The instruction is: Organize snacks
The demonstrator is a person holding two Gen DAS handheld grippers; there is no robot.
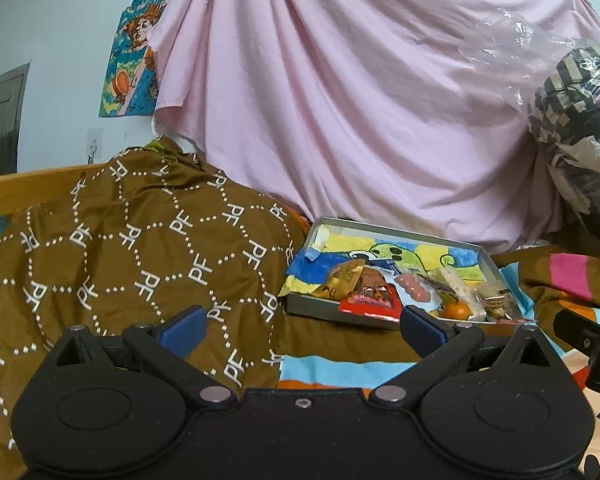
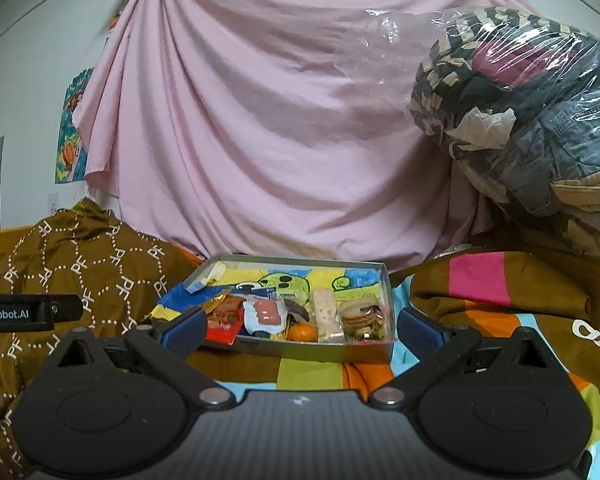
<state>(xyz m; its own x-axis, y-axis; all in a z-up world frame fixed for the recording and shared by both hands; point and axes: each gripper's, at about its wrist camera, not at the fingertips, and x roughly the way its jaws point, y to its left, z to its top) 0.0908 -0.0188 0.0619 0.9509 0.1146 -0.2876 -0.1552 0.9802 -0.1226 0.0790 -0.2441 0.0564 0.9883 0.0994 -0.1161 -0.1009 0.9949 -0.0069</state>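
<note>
Snacks (image 2: 296, 316) before level, spread hand-held grippers (image 2: 300, 326)

A pink sheet (image 2: 260, 128) hangs in folds across the back wall, with a bright cartoon poster (image 1: 134, 60) partly tucked behind its left edge and a wall outlet (image 1: 94, 146) below that. At the left of the frame a brown cloth printed with white "PF" letters (image 1: 140, 240) lies bunched up, while a striped multicolour bedspread (image 2: 480, 280) covers the bed. At the upper right sits a clear plastic bag stuffed with clothes (image 2: 532, 112).
</note>
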